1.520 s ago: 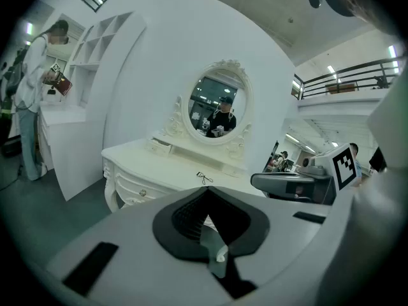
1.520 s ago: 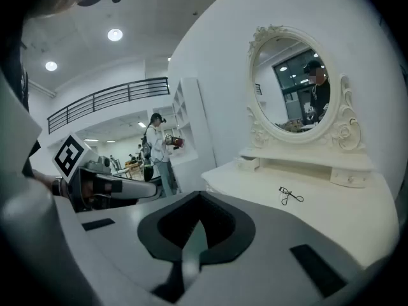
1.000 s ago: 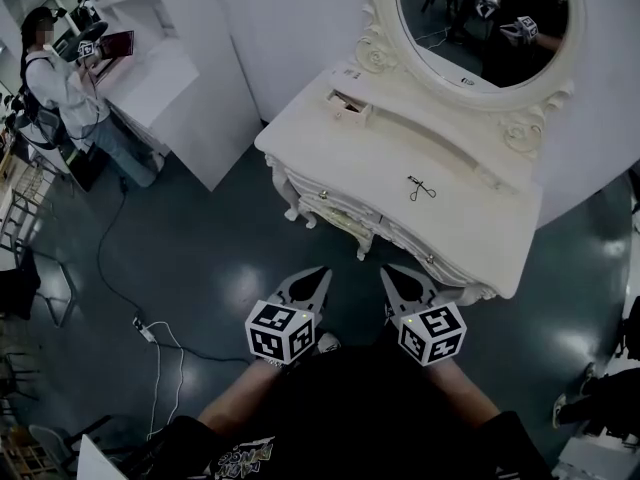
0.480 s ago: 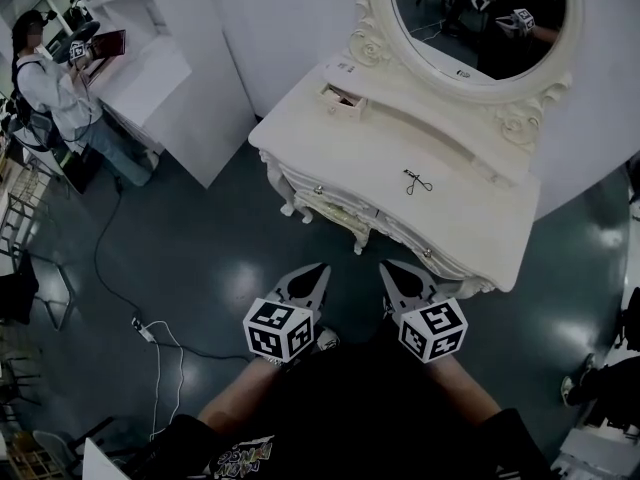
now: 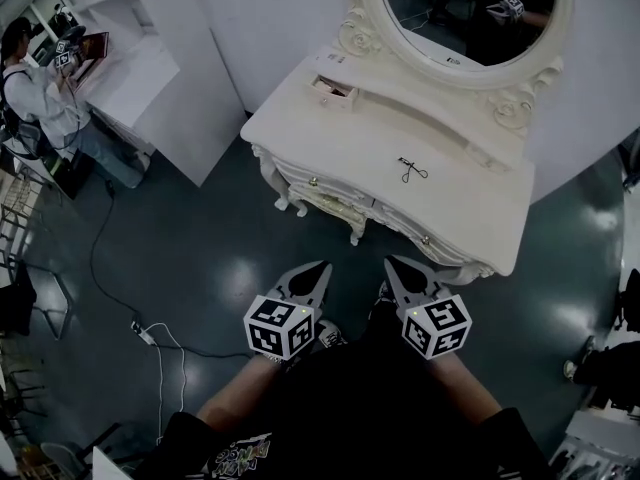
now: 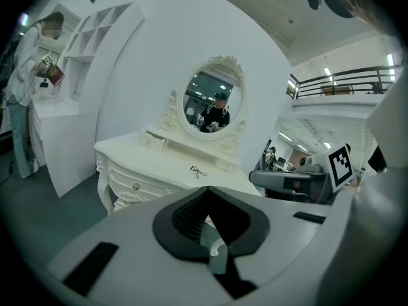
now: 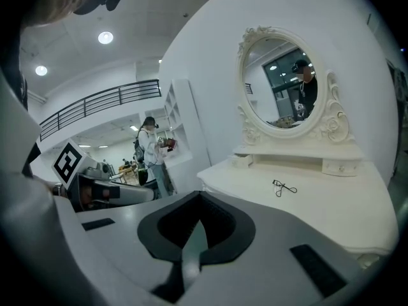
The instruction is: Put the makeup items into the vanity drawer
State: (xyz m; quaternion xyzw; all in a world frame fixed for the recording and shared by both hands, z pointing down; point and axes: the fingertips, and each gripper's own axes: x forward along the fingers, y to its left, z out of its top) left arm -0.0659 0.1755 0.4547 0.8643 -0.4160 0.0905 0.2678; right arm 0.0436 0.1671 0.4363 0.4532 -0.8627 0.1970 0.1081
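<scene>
Head view: left gripper (image 5: 320,268) and right gripper (image 5: 391,263) are held closed, empty, short of the vanity (image 5: 480,218); the eyelash curler (image 5: 411,170) is judged beyond reach.

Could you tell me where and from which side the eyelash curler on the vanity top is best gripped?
Probably its thin middle, between curling head and finger loops. The eyelash curler lies flat on the vanity top, nothing beside it, so come straight down from above, claw closing across the narrow width; a sideways approach would likely just push it.
</scene>
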